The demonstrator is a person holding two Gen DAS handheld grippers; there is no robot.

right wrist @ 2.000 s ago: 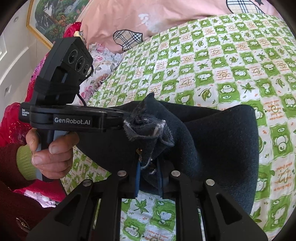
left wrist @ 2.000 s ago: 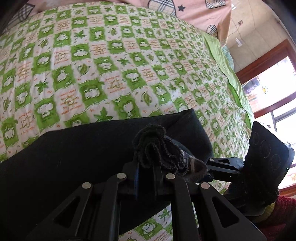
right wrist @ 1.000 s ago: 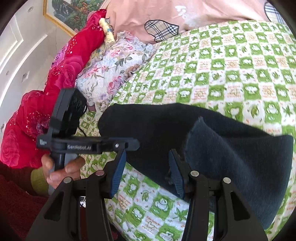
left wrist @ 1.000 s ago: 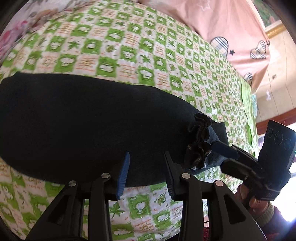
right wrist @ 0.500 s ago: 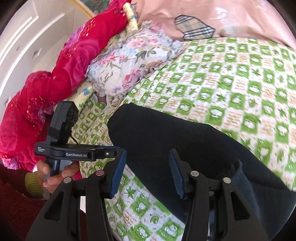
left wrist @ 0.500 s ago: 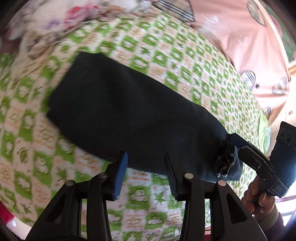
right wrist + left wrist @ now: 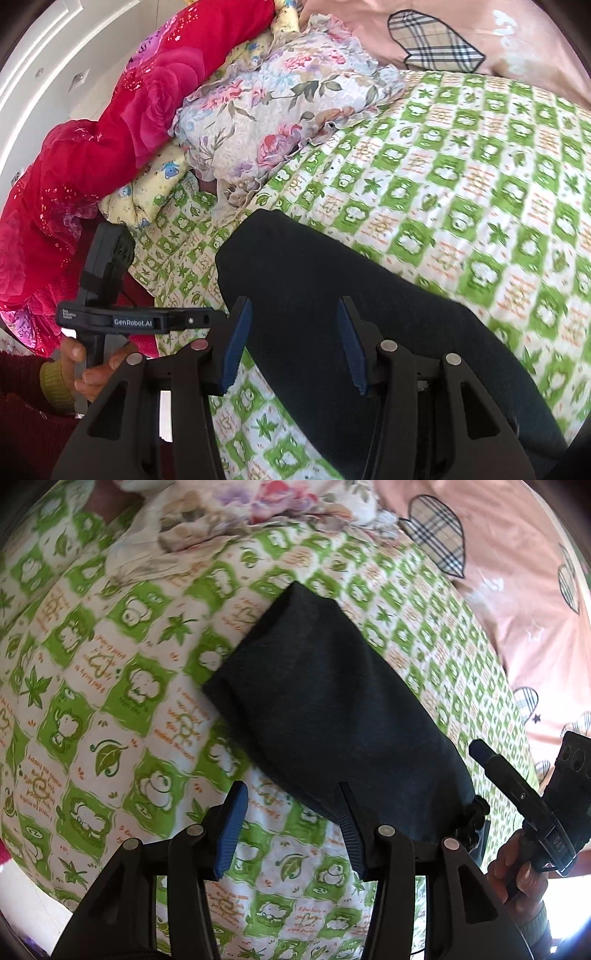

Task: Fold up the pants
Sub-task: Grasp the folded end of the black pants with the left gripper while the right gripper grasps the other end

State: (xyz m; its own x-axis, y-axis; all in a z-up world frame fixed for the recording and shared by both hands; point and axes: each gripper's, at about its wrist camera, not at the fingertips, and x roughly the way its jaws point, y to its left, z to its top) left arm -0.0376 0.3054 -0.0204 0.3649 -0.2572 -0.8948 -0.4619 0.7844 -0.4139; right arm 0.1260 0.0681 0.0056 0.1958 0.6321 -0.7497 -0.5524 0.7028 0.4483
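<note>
Nearest in the left wrist view, the left gripper (image 7: 290,825) has its two blue-padded fingers spread wide apart with nothing between them. It hovers over the green-and-white patterned bedsheet (image 7: 110,709). Just beyond its right finger lie the dark pants (image 7: 325,709), folded into a long narrow band that runs away from the tool towards the upper left. The near end of the band is bunched into a small knot of fabric at the lower right. The right gripper (image 7: 480,751) shows beside that bunched end, held in a hand (image 7: 517,867).

In the right wrist view, the right gripper (image 7: 293,343) also stands wide open and holds nothing. The pants (image 7: 332,295) lie directly below and ahead of its fingers, flat on the sheet (image 7: 480,184). The left gripper (image 7: 218,317) sits to the left, just off the edge of the pants; side on, its opening cannot be judged here.

Farther back lie a floral pillow (image 7: 277,110), a red rose blanket (image 7: 110,129) and pink bedding with a plaid heart (image 7: 436,40).
</note>
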